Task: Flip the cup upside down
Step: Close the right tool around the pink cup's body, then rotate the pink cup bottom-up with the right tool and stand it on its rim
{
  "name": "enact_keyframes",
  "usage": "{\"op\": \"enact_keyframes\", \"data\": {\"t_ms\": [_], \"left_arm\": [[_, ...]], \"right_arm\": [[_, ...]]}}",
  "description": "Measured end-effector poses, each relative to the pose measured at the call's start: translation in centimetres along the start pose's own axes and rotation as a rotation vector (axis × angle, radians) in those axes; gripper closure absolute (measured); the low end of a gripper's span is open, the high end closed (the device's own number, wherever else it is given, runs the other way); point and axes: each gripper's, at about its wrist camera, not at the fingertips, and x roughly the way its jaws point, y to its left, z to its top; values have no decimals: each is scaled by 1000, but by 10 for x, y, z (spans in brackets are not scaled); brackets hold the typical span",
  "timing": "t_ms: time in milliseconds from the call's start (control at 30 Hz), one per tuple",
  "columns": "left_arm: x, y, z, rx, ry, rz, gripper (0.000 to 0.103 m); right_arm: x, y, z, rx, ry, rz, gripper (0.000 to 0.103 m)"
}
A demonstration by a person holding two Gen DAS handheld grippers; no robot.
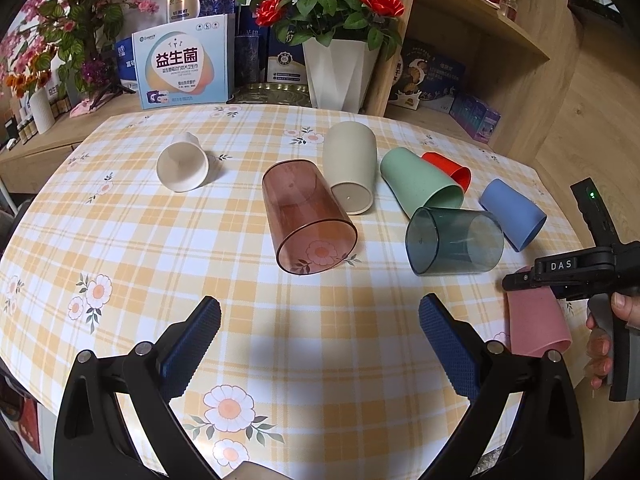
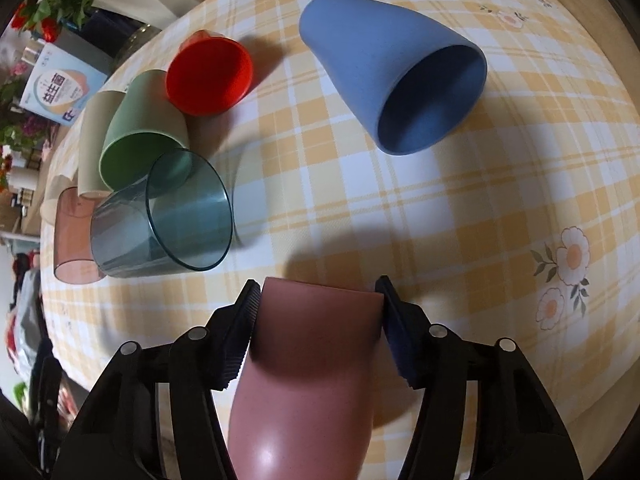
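A pink cup (image 2: 312, 360) sits between the fingers of my right gripper (image 2: 318, 320), which is shut on it. In the left wrist view the pink cup (image 1: 536, 320) stands mouth down at the table's right edge, with the right gripper (image 1: 520, 280) on its top. My left gripper (image 1: 320, 344) is open and empty above the near middle of the table. Several cups lie on their sides: blue (image 2: 396, 76), red (image 2: 208, 76), green (image 2: 140, 140), clear teal (image 2: 168, 220), beige (image 1: 350, 168), clear brown (image 1: 308, 216) and white (image 1: 183, 166).
The table (image 1: 240, 320) has a yellow checked cloth with flowers. Behind it stand a white vase of red roses (image 1: 338, 72), a printed box (image 1: 182, 66), more boxes and a wooden shelf (image 1: 480, 40).
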Motion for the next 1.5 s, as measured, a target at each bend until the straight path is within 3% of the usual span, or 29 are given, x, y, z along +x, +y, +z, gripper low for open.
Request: {"op": "enact_keyframes", "data": {"t_ms": [300,633,833,1067,1500], "left_arm": [[0,0,0,-1,1,3,6],[-5,-4,-4,10,-2,13,6],[-7,-12,-7,24,2,15,6],[-12,-18,-10,39,1,18,6],[-14,-14,-8,22,-3,26,6]], "right_arm": [[-10,1,-7,-7,-42,41,49],[-55,-4,-42,-59,-219,103,49],[-83,-2,-80,-151,-356,69,49],[-96,-7,-99,-160,-433,41,49],[-105,-11,-91,-171,-500,-49,49]]}}
